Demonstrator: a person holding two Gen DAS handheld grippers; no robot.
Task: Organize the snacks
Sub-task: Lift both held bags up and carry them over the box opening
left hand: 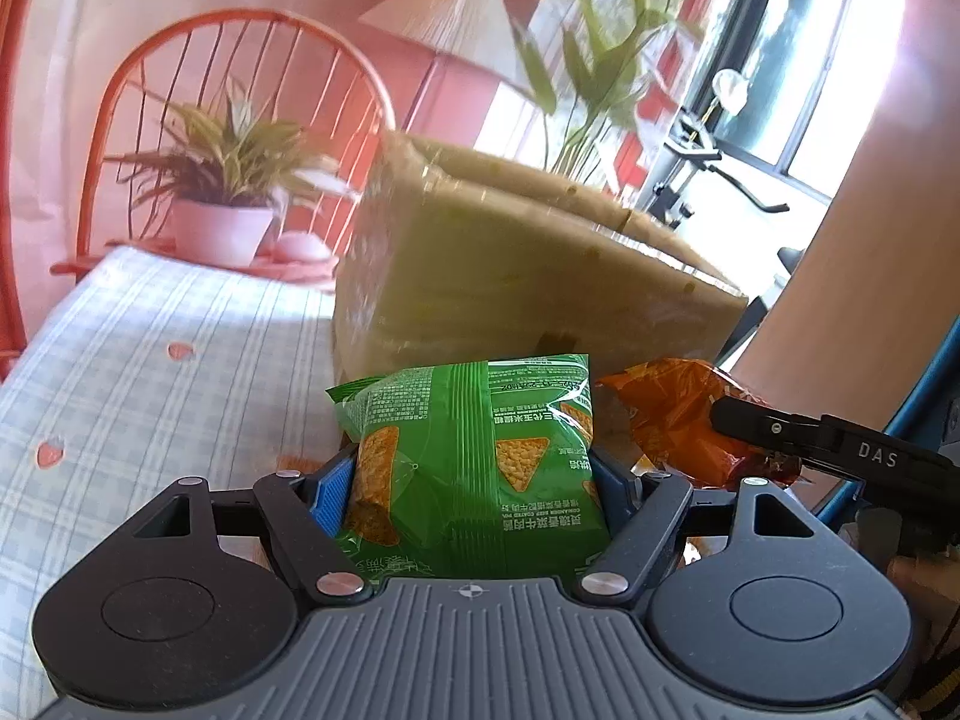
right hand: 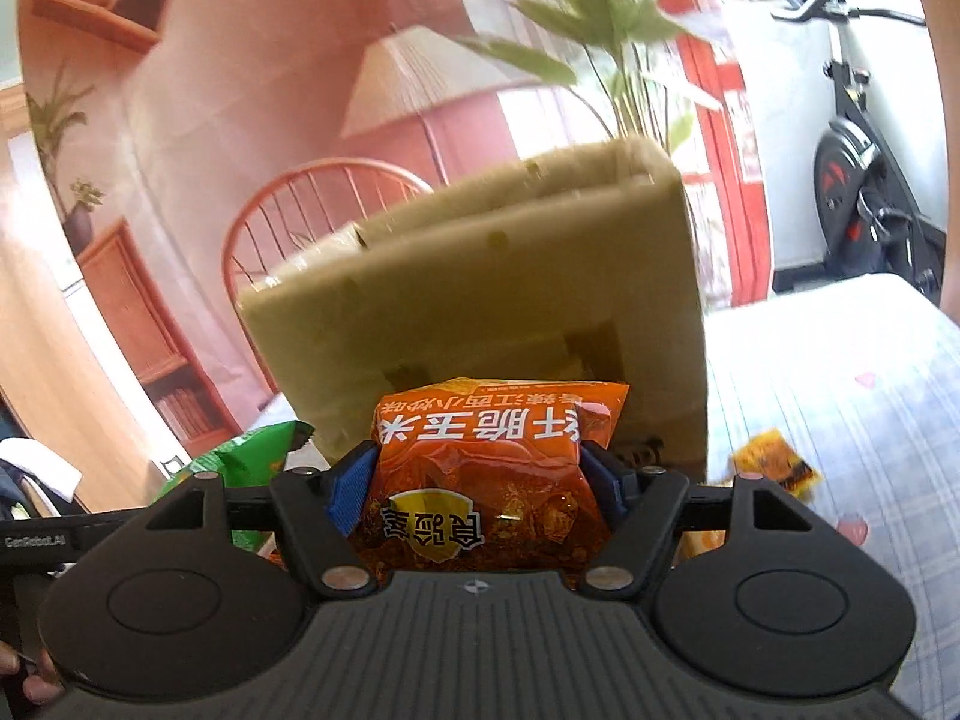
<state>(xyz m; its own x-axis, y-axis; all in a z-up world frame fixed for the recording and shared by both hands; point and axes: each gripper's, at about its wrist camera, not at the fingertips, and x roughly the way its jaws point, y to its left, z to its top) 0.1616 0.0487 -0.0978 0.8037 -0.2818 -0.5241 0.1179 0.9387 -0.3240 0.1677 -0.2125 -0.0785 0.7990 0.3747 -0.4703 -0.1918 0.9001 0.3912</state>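
Left black two-finger gripper with blue pads (left hand: 471,474): jaws clamped on a green crinkly snack packet (left hand: 474,468), held level. Right black two-finger gripper (right hand: 480,480): jaws pinched on an orange foil snack packet (right hand: 492,468), alongside the left, both pointing forward.

Green bag (left hand: 474,456): glossy green snack pack printed with yellow triangular chips and white text, puffed and unopened, print upside down, pinched at both sides between blue pads, raised just in front of the box, low against its near wall
Orange bag (right hand: 489,480): crinkled orange-red pack with large white characters and a yellow badge, sealed, print upside down, gripped at both sides between blue pads, just in front of the box, beside the green bag
Box (right hand: 480,294): tan cardboard carton, top flaps standing open, on the checked cloth
Small packet (right hand: 777,462): yellow-orange sachet lying on the cloth right of the box
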